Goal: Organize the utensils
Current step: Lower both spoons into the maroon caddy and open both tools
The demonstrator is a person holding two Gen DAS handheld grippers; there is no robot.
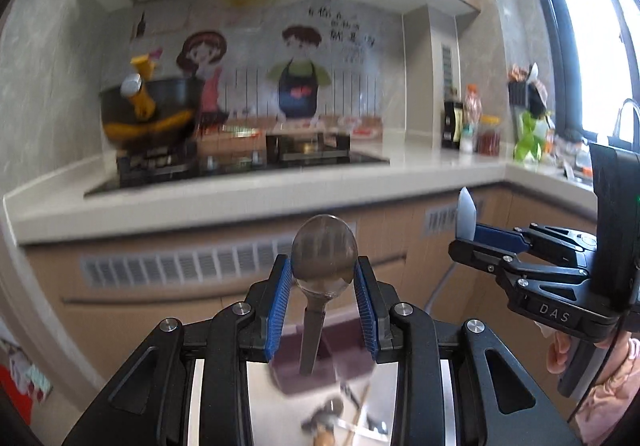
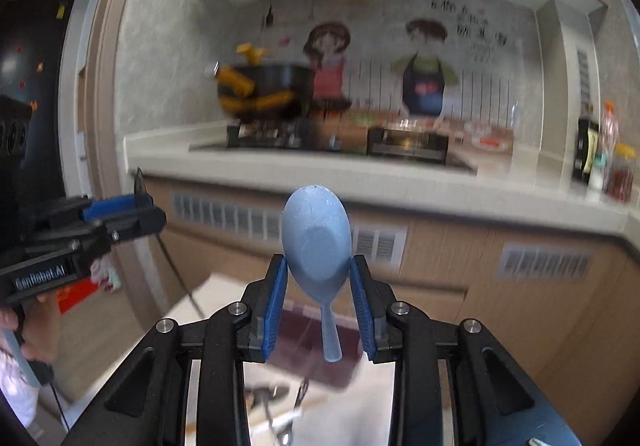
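Observation:
My left gripper (image 1: 322,278) is shut on a steel spoon (image 1: 323,258), bowl up, handle hanging down between the blue pads. My right gripper (image 2: 319,274) is shut on a light blue plastic spoon (image 2: 316,238), bowl up. Both are held in the air in front of the kitchen counter. In the left wrist view the right gripper (image 1: 466,242) shows at the right with the blue spoon (image 1: 466,211) seen edge-on. In the right wrist view the left gripper (image 2: 148,213) shows at the left with the steel spoon (image 2: 139,181) edge-on.
A white counter (image 1: 224,201) with a gas hob (image 1: 240,161) runs across ahead. A black pot (image 1: 150,109) with yellow handles stands on the left burner. Bottles and jars (image 1: 476,125) stand at the right, a utensil holder (image 1: 524,89) near the window. Below lie blurred utensils (image 1: 332,418).

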